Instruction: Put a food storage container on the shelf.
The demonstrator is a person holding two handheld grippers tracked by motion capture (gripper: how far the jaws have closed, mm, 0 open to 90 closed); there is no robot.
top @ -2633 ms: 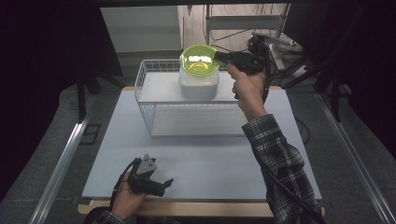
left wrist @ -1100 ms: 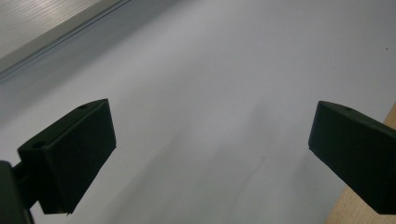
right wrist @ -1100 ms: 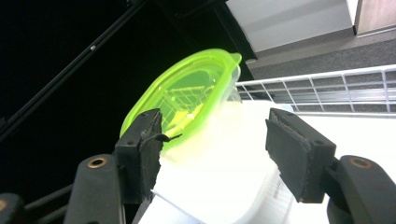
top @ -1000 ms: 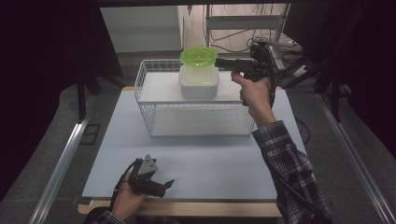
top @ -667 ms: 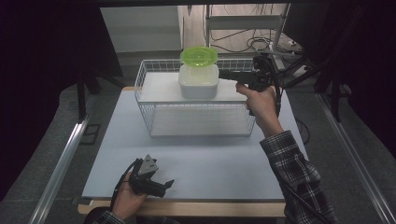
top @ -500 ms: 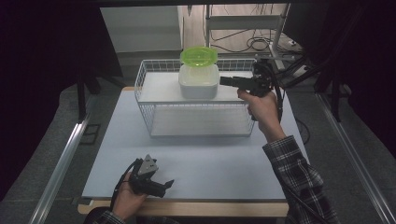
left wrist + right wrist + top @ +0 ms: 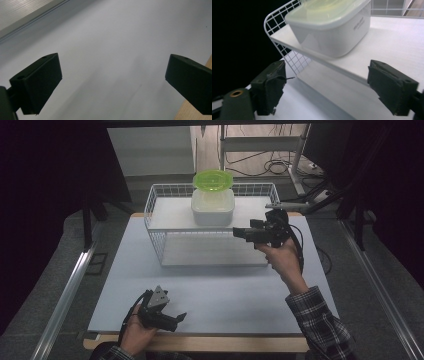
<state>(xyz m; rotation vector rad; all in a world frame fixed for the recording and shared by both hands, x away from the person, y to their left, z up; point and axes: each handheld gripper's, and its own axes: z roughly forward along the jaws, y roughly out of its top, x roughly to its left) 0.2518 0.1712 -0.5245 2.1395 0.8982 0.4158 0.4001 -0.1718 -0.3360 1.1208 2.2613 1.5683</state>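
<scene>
A white square container [image 7: 212, 206] stands on the upper shelf of a white wire rack [image 7: 159, 200], with a lime-green round dish [image 7: 213, 180] resting on top of it. My right gripper [image 7: 240, 233] hovers to the right of the rack, below and in front of the container, pointing left. Its jaws have just been opening and nothing is between them. In the right gripper view the container [image 7: 332, 32] and the shelf edge [image 7: 352, 67] lie beyond the open right gripper [image 7: 324, 87]. My left gripper [image 7: 176, 318] rests open on the table near its front edge, and the left gripper [image 7: 112, 82] holds nothing.
The rack's lower shelf [image 7: 210, 252] is bare. The white tabletop [image 7: 225, 295] stretches between rack and front edge, with a wooden rim [image 7: 200, 116] at the front. Metal rails [image 7: 65, 290] run along both sides, and cables lie on the floor behind.
The right gripper set the green dish on the container, let go, and drew down and back to the right with its jaws opening. The left gripper stayed still.
</scene>
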